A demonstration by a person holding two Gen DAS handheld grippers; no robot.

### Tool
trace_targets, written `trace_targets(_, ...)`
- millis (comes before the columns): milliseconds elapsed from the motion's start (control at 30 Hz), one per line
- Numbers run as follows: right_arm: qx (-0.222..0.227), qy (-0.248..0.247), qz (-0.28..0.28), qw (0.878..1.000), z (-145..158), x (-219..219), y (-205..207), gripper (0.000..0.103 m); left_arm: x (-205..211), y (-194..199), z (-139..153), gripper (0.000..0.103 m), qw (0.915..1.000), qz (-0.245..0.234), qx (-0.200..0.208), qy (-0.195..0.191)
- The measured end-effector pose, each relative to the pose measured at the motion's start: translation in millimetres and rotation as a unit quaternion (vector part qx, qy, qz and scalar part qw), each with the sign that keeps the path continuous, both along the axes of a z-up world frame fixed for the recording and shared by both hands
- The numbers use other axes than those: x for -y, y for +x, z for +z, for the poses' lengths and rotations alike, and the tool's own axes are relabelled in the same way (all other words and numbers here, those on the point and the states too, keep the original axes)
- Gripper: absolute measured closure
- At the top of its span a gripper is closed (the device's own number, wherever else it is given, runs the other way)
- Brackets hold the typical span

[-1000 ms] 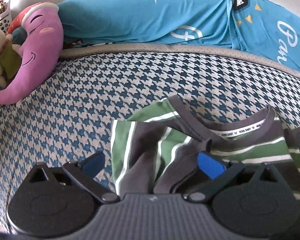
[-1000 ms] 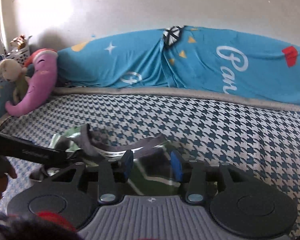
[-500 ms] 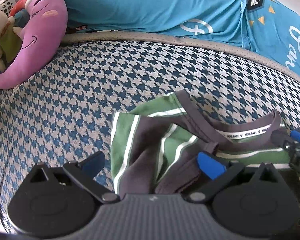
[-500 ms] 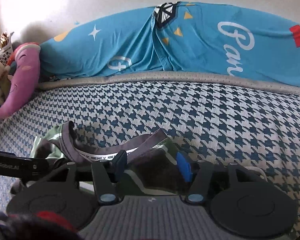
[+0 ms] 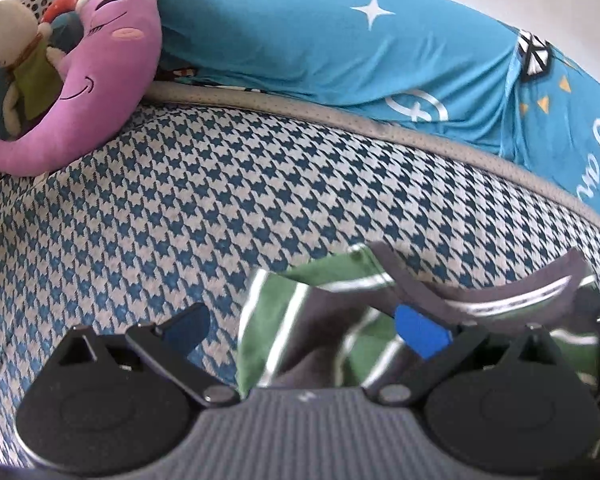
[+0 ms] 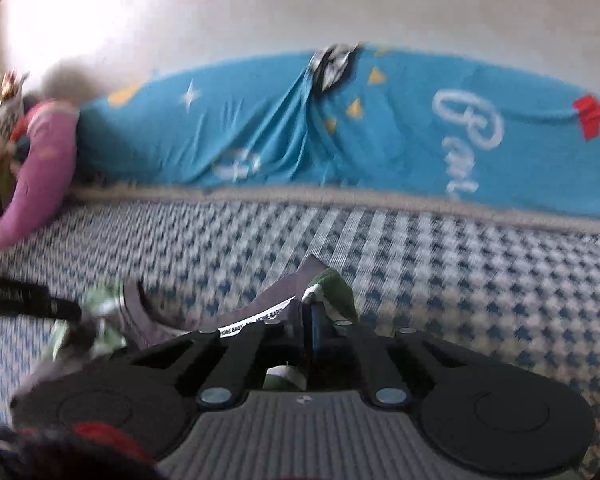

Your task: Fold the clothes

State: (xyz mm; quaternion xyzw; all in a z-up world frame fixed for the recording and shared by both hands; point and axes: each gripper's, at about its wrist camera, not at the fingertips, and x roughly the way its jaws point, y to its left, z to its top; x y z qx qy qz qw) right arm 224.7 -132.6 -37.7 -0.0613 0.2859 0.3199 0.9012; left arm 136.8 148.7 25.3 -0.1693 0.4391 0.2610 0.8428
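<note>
- Green, grey and white stripes mark the shirt (image 5: 300,320), which lies crumpled on the houndstooth bed cover (image 5: 220,208), at the near edge of both wrist views.
- Its grey collar band (image 6: 260,308), with a white printed label strip inside, rises off the bed in the right wrist view.
- The right gripper (image 6: 309,326) has its two fingers drawn together with barely a gap, and shirt cloth near the collar is pinched between them; a bit of green fabric sticks up just past the tips.
- The left gripper (image 5: 300,330) has its jaws spread wide. One blue pad (image 5: 420,332) sits over the shirt's folds and the other blue pad (image 5: 188,326) is over bare bed cover, beside the shirt's left edge.
- Nothing is clamped by the left gripper; the cloth lies between and under its fingers, and whether a pad touches it I cannot tell.
- A black bar of the left tool shows at the left edge of the right wrist view, reaching to the shirt's far end.
- A blue printed pillow (image 5: 340,48) runs along the back of the bed against a pale wall (image 6: 260,8).
- A pink elephant toy (image 5: 92,80) leans at the left end of the pillow, with a small cream teddy bear (image 5: 8,28) beside it.
- The right wrist view is blurred, so fine detail there is unclear.
</note>
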Motion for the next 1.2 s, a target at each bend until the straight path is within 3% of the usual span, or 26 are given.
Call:
trace_targets(167,0.085,0.038,-0.084,0.992,33,16,6,0.097,2,7,3,0.000,0.9999,0.011,0.008,-0.005)
trace_targets(300,0.101,0.096,-0.139,0.980,50,42,21,0.095,15,11,3,0.000,0.9998,-0.005,0.011,-0.014)
trace_targets(400,0.087,0.118,-0.158,0.977,54,61,30,0.088,30,13,2,0.000,0.9997,-0.021,0.011,-0.011)
trace_targets(500,0.063,0.112,-0.154,0.980,53,75,36,0.088,42,18,0,0.000,0.9993,-0.036,0.001,-0.009)
trace_targets(633,0.036,0.080,-0.142,0.986,47,89,39,0.086,56,17,0,0.000,0.9987,-0.051,0.003,-0.007)
trace_targets(700,0.028,0.064,-0.138,0.988,42,99,37,0.079,61,17,0,0.000,0.9983,-0.059,0.002,-0.005)
trace_targets(933,-0.029,0.020,-0.106,0.994,25,126,32,0.069,72,19,0,0.000,0.9975,-0.070,0.005,-0.003)
trace_targets(1200,-0.109,0.062,-0.070,0.990,19,153,21,0.054,75,22,2,0.000,0.9974,-0.072,0.006,-0.001)
